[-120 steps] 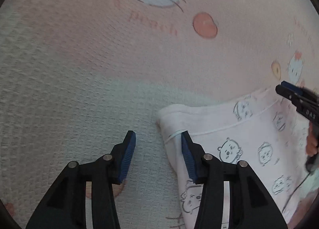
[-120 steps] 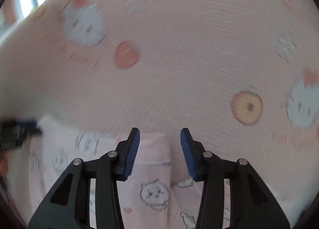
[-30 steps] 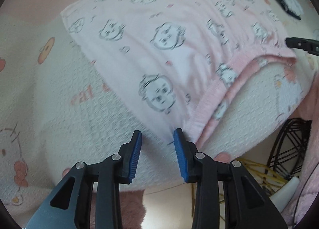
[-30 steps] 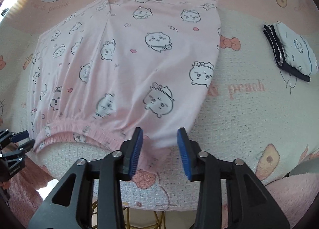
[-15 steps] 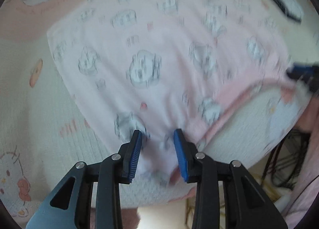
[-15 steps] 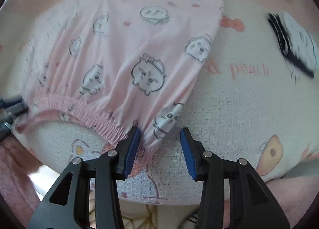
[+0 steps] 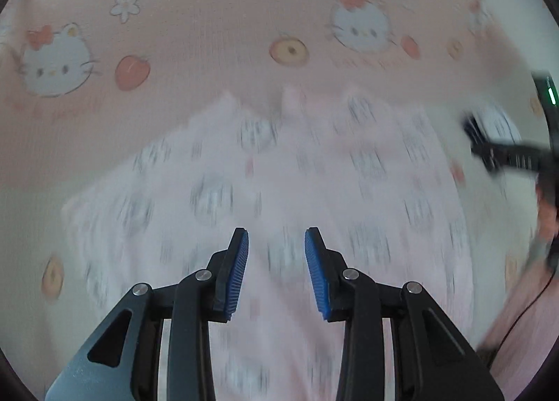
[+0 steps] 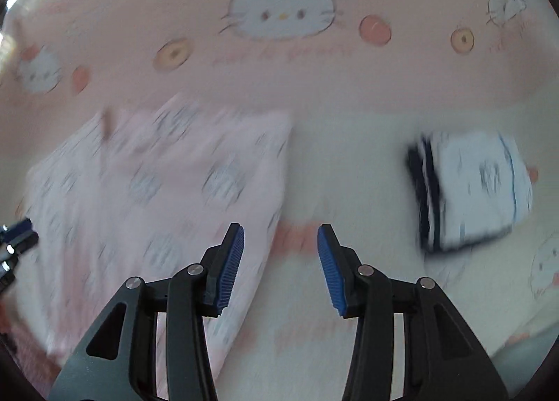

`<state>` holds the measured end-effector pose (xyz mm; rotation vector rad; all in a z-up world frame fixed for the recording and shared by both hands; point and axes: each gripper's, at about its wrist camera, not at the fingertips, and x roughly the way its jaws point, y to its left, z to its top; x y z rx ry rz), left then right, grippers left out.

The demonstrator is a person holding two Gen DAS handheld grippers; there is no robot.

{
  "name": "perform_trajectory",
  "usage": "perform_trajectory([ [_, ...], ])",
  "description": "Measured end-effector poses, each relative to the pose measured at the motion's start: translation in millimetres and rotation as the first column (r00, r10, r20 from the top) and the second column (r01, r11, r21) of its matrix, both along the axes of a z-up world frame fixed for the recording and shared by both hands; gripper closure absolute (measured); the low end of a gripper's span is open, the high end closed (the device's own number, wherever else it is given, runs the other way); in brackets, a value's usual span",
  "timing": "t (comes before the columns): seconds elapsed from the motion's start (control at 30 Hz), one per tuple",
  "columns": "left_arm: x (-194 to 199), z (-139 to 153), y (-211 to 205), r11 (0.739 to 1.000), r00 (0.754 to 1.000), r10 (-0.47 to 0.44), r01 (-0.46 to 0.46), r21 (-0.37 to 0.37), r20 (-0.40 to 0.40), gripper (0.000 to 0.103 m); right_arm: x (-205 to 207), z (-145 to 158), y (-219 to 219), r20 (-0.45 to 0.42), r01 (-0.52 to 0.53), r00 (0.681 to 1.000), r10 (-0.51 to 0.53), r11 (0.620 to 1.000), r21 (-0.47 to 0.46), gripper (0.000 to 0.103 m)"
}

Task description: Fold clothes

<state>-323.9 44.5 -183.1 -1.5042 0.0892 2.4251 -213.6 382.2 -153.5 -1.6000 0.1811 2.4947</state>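
Note:
A pair of pink shorts printed with small cartoon faces (image 7: 297, 170) lies spread flat on a Hello Kitty blanket (image 7: 209, 16). Both views are blurred by motion. My left gripper (image 7: 276, 254) is open and empty, with its fingers over the near part of the shorts. My right gripper (image 8: 280, 257) is open and empty, over the right edge of the shorts (image 8: 157, 191), its right finger over bare blanket (image 8: 314, 69). The right gripper also shows at the right edge of the left wrist view (image 7: 503, 153), and the left gripper at the left edge of the right wrist view (image 8: 14, 237).
A folded white garment with dark trim (image 8: 471, 191) lies on the blanket to the right of the shorts. A dark cable (image 7: 524, 310) hangs at the right edge of the left wrist view.
Both grippers have swung forward from the waistband at the bed's edge and now sit over the shorts. The bed edge and floor have left both views.

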Motion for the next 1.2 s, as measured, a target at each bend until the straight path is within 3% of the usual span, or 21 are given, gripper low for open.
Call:
perform_trajectory([
  [0.13, -52.0, 0.4, 24.3, 0.999, 0.999, -0.034, 0.034, -0.002, -0.022, 0.068, -45.6, -26.4, 20.5, -0.003, 0.015, 1.000, -0.014, 0.999, 0.038, 0.058],
  [0.23, -78.4, -14.5, 45.8, 0.997, 0.997, -0.071, 0.071, 0.003, -0.024, 0.073, -64.0, -53.2, 37.6, 0.042, 0.102, 0.994, -0.102, 0.995, 0.006, 0.058],
  [0.3, -86.1, -22.4, 56.3, 0.996, 0.996, -0.086, 0.086, -0.001, -0.023, 0.074, -77.1, -71.4, 42.6, 0.077, 0.144, 0.987, -0.142, 0.989, -0.021, 0.058],
  [0.47, -98.1, -36.1, 72.7, 0.995, 0.995, -0.100, 0.100, 0.021, 0.001, 0.074, -86.5, -78.8, 41.9, 0.107, 0.136, 0.985, -0.137, 0.991, 0.018, 0.058],
  [0.57, -96.9, -42.6, 79.8, 0.994, 0.994, -0.110, 0.110, 0.011, 0.018, 0.075, -87.5, -78.8, 35.8, 0.116, 0.122, 0.986, -0.123, 0.992, 0.011, 0.058],
  [0.6, -96.8, -44.4, 81.5, 0.994, 0.994, -0.110, 0.110, 0.005, 0.018, 0.079, -87.8, -78.8, 34.0, 0.119, 0.120, 0.986, -0.120, 0.993, 0.005, 0.058],
  [0.63, -96.3, -45.9, 82.3, 0.994, 0.994, -0.106, 0.106, -0.006, 0.016, 0.092, -88.3, -78.6, 32.7, 0.119, 0.120, 0.986, -0.119, 0.993, -0.001, 0.058],
  [0.7, -96.6, -45.7, 80.0, 0.995, 0.995, -0.096, 0.096, 0.005, 0.011, 0.095, -89.7, -77.1, 31.3, 0.112, 0.120, 0.987, -0.118, 0.993, -0.011, 0.058],
  [1.03, -59.0, -1.5, 57.0, 0.996, 0.988, -0.080, 0.085, 0.029, -0.134, 0.096, -96.5, -67.1, 43.9, 0.065, 0.175, 0.983, -0.171, 0.982, -0.065, 0.058],
  [1.2, -51.7, 6.6, 38.7, 0.998, 0.988, -0.049, 0.055, 0.036, -0.145, 0.096, -99.4, -74.8, 38.4, 0.069, 0.160, 0.986, -0.152, 0.976, -0.148, 0.058],
])
